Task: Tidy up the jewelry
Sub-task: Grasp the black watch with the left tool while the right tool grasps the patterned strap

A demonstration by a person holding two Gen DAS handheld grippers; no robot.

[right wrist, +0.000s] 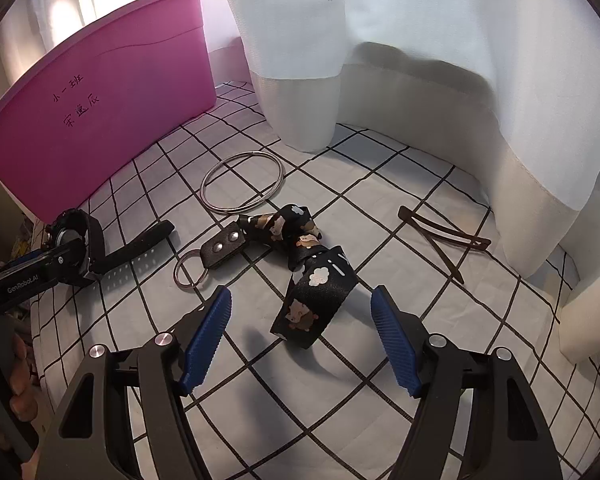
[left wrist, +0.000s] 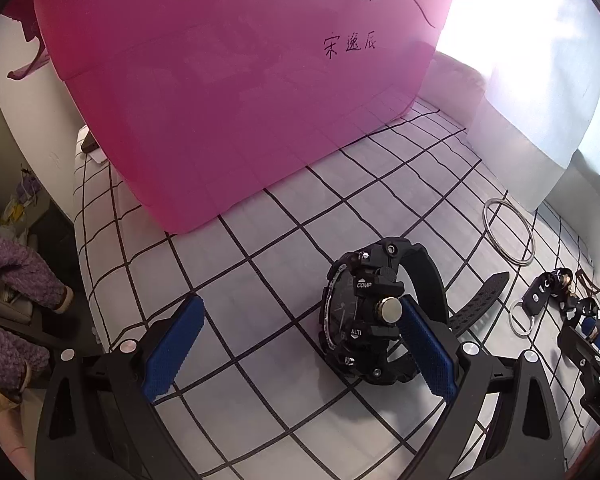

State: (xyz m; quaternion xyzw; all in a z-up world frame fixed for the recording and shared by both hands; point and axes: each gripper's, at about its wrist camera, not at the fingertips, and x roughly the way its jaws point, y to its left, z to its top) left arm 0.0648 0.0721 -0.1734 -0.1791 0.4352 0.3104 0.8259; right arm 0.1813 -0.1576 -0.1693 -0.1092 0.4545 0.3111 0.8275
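Observation:
A black sport watch [left wrist: 364,312] stands on its side on the checked cloth [left wrist: 259,280]; it also shows in the right wrist view [right wrist: 73,236]. My left gripper [left wrist: 300,344] is open, its right finger [left wrist: 428,352] touching the watch case, its left finger apart. A black cartoon-print lanyard [right wrist: 312,280] with a key ring [right wrist: 189,270] lies between the pads of my open right gripper [right wrist: 300,336], just ahead of them. A silver bangle [right wrist: 241,182] lies beyond, also in the left wrist view [left wrist: 508,232]. A brown hair clip [right wrist: 440,236] lies right.
A pink plastic bin [left wrist: 227,92] with handwritten characters stands at the back left, also in the right wrist view [right wrist: 99,112]. White curtains [right wrist: 420,60] hang along the back and right. The bed edge drops off at left [left wrist: 83,280].

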